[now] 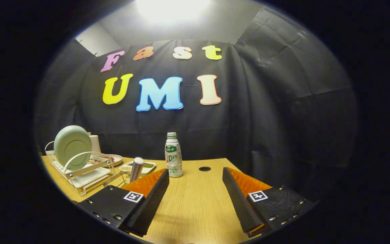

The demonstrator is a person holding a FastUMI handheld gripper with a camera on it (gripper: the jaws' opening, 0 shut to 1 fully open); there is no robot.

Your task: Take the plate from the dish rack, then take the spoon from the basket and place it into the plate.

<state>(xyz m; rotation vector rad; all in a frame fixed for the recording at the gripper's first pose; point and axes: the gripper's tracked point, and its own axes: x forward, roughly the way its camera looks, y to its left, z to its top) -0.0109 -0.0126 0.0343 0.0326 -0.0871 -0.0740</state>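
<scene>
A pale green plate stands on edge in a white wire dish rack far off to the left of my fingers. A spoon handle sticks up from a wire basket just beyond my left finger; the basket is mostly hidden behind that finger. My gripper hovers over the wooden table, open, with bare tabletop between its fingers and nothing held.
A white drink bottle with a green cap stands just ahead, between the fingers. Small dishes with food sit behind the rack and basket. A round hole marks the table near its far edge. Black cloth walls the booth.
</scene>
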